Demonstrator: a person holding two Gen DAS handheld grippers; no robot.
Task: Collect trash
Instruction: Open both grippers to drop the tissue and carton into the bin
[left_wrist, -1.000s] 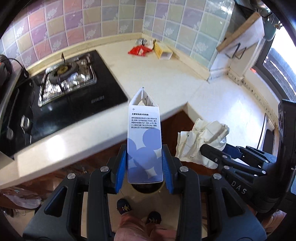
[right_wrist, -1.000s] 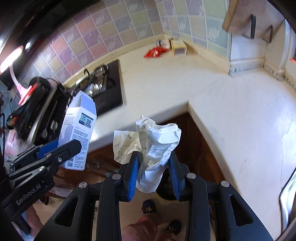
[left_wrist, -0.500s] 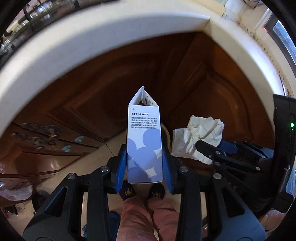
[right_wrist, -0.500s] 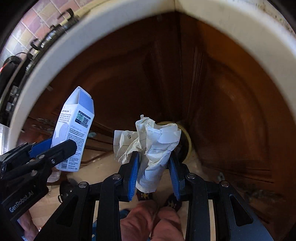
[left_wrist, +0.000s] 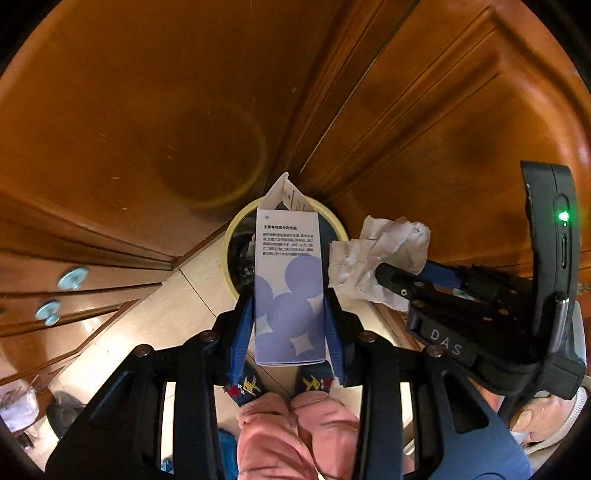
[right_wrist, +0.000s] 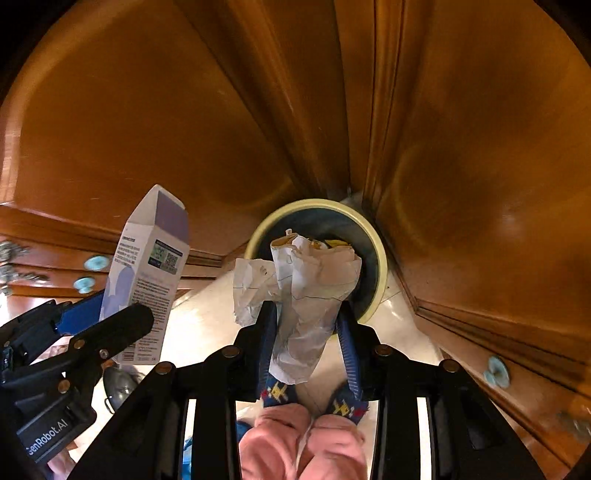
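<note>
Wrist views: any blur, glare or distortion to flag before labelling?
Left wrist: heavy fisheye bowing of the cabinet doors; box print sharp; soft glare on the wood at top right. Right wrist: bin rim smeared by motion blur, knobs at left blurred too; crumpled paper sharp; warm sheen on the right door.
</note>
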